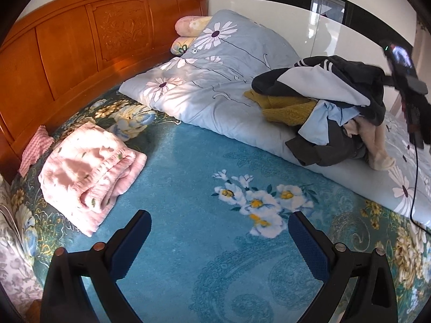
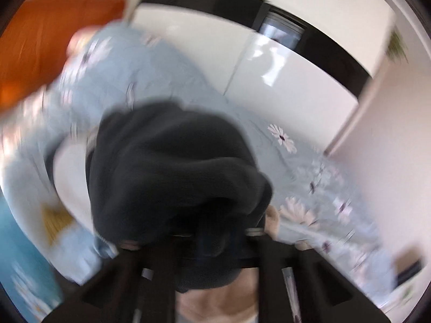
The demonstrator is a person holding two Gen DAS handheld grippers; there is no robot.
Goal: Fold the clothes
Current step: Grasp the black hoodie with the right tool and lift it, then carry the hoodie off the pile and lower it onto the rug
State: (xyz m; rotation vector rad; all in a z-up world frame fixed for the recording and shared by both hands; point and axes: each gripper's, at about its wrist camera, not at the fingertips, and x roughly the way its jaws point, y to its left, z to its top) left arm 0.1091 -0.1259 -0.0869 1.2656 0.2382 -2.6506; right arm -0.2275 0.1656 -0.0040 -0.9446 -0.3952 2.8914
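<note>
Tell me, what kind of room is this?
Most likely a bedroom: a carved wooden headboard backs a bed covered by a teal flowered blanket, with a pale blue daisy quilt and a heap of unfolded clothes lying on it.

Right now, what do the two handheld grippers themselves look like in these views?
The left gripper has a black frame with two angled fingers carrying textured blue pads, and round copper-coloured pivot pins on the arms. The right gripper, seen from the left wrist view, is a black body with a small lit screen on top and a thin black cable hanging from it. No sleeve or hand shows clearly.
</note>
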